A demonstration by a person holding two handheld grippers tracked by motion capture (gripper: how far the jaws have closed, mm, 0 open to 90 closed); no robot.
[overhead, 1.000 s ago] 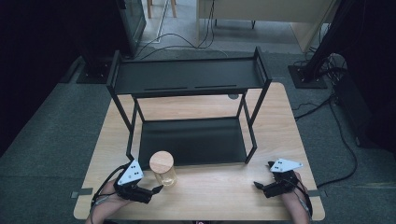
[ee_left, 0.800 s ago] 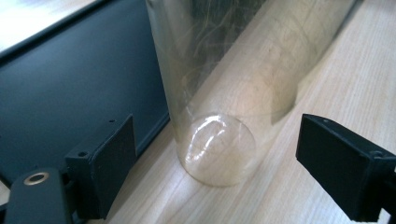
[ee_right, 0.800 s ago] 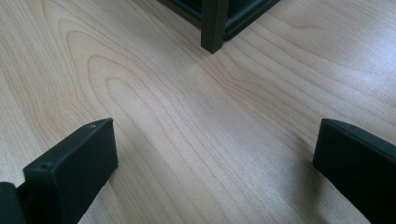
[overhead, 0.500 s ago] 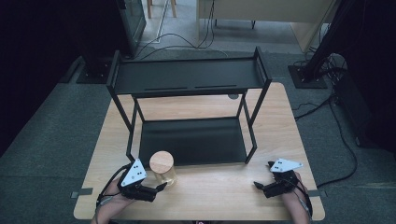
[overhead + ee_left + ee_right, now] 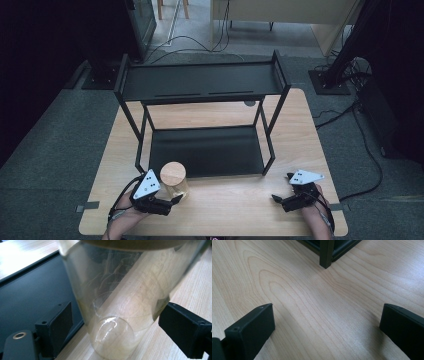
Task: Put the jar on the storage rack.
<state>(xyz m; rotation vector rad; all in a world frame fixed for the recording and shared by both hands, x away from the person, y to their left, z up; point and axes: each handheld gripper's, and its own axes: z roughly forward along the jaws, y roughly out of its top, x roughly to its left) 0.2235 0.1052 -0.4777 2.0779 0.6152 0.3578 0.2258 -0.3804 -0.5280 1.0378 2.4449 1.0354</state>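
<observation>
Jaws, left: spread wide, one on each side of the glass jar (image 5: 117, 302), neither visibly touching its wall; your left gripper (image 5: 167, 202) lies low and level on the worktop (image 5: 240, 205). The jar stands upright between them under its wooden lid (image 5: 173, 173), just before the black rack (image 5: 205, 150). Jaws, right: spread over bare wood; your right gripper (image 5: 282, 200) rests low, well apart, likely idle.

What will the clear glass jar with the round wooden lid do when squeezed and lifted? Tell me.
The clear glass jar with the round wooden lid looks rigid and smooth, so it may slip between the jaws. It appears empty, hence probably light. Tall and narrow, it could tip if nudged near the top.
</observation>
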